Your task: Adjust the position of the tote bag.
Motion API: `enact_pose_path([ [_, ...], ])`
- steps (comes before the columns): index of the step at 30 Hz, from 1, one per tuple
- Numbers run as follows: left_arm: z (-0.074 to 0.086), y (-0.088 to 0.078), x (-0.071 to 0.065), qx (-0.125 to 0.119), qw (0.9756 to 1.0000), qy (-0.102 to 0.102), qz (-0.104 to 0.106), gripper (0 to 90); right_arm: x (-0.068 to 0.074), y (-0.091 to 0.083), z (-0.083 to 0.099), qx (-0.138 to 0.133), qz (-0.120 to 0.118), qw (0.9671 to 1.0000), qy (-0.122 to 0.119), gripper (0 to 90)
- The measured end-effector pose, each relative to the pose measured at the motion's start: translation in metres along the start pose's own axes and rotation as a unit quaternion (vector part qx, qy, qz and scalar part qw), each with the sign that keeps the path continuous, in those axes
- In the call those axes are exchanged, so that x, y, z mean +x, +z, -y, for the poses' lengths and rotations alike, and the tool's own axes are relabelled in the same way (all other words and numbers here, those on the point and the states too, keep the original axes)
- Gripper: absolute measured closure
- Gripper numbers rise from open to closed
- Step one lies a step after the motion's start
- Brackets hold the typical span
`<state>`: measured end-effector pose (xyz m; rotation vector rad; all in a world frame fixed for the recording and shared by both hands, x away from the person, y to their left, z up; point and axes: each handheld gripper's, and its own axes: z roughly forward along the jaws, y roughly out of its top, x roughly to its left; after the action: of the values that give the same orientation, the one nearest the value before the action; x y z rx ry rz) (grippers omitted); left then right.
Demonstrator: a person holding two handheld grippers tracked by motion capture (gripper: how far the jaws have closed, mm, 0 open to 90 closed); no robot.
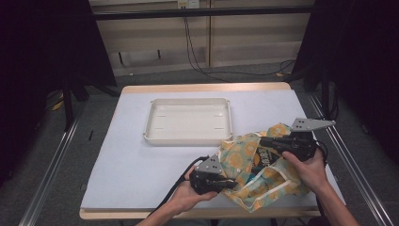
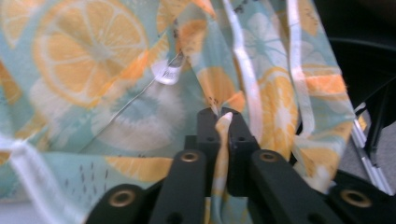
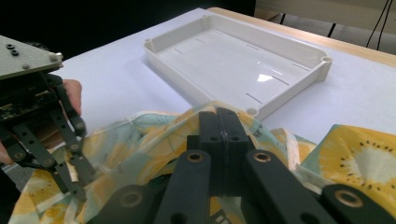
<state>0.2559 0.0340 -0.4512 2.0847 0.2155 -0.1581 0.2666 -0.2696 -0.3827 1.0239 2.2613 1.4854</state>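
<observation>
While both grippers pinch the citrus-print cloth point(image 1: 254, 172), it lies bunched on the near right part of the worktop point(image 1: 136, 155), between the two hands. The left gripper point(image 2: 223, 122) has its jaws closed tight on a thin fold of the fabric's edge, which stands up between the pads as a narrow pale ridge; beyond those jaws the print of orange slices spreads out, with a small white label point(image 2: 166, 73) up and to the left of them and white trim strips point(image 2: 247, 70) running away above them. The right gripper point(image 3: 223, 122) has its jaws pressed flat together with the fabric rising around their tips; they seem to grip a fold of it, though the pinched piece itself is hidden by the pads. Holding the cloth at two separate spots looks meant to let the person pull it taut or spread it open, since a single pinch would leave it hanging in a heap. Beyond the right jaws, and apart from the cloth, sits the empty white tray point(image 3: 322, 65), probably where the fabric is to go.
</observation>
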Motion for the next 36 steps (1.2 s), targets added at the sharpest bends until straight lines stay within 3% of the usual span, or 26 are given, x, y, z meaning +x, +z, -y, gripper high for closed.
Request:
enact_pose_path([
  [3, 0.000, -0.006, 0.000, -0.003, 1.0000, -0.007, -0.006, 89.8, -0.002, 0.002, -0.001, 0.000, 0.002, 1.0000, 0.002, 89.6],
  [5, 0.000, -0.019, 0.000, -0.017, 0.9997, -0.014, -0.013, 89.8, -0.003, 0.003, -0.001, -0.001, 0.002, 1.0000, 0.004, 88.2],
  [8, 0.002, -0.028, 0.000, -0.017, 0.9996, -0.013, -0.019, 89.7, -0.003, 0.004, 0.000, 0.000, 0.000, 1.0000, 0.003, 83.2],
  [9, 0.007, -0.035, -0.002, -0.018, 0.9994, -0.021, -0.022, 89.6, -0.002, 0.006, 0.003, 0.005, -0.009, 0.9999, -0.001, 76.9],
  [13, 0.016, -0.044, -0.005, -0.021, 0.9993, -0.026, -0.015, 87.3, 0.002, 0.011, 0.010, 0.024, -0.003, 0.9997, -0.006, 66.7],
  [16, 0.015, -0.046, -0.010, -0.027, 0.9994, -0.019, -0.009, 79.8, 0.002, 0.011, 0.012, 0.031, 0.003, 0.9995, -0.008, 64.5],
  [18, 0.013, -0.047, -0.012, -0.028, 0.9994, -0.018, -0.007, 74.7, 0.002, 0.010, 0.013, 0.032, 0.003, 0.9995, -0.006, 66.0],
  [19, 0.008, -0.046, -0.016, -0.040, 0.9991, -0.012, -0.008, 72.1, 0.002, 0.009, 0.012, 0.033, -0.005, 0.9994, -0.009, 77.2],
  [20, 0.004, -0.046, -0.018, -0.046, 0.9989, -0.011, -0.006, 69.2, 0.003, 0.009, 0.012, 0.034, -0.009, 0.9993, -0.011, 80.6],
  [24, -0.008, -0.044, -0.023, -0.062, 0.9980, 0.006, 0.002, 72.0, 0.006, 0.009, 0.009, 0.037, -0.010, 0.9991, -0.016, 87.5],
  [25, -0.015, -0.039, -0.025, -0.064, 0.9975, 0.020, 0.019, 74.5, 0.007, 0.009, 0.006, 0.033, -0.011, 0.9993, -0.016, 88.5],
  [32, -0.021, -0.014, -0.025, -0.039, 0.9984, 0.027, 0.029, 76.3, 0.006, 0.007, -0.005, 0.015, 0.003, 0.9998, -0.009, 88.9],
  [33, -0.019, -0.007, -0.025, -0.017, 0.9991, 0.033, 0.022, 76.3, 0.004, 0.004, -0.009, 0.004, 0.006, 1.0000, -0.006, 88.9],
  [36, -0.014, -0.001, -0.025, 0.003, 0.9990, 0.039, 0.022, 70.2, 0.002, 0.006, -0.011, 0.004, 0.008, 0.9999, -0.005, 88.8],
])
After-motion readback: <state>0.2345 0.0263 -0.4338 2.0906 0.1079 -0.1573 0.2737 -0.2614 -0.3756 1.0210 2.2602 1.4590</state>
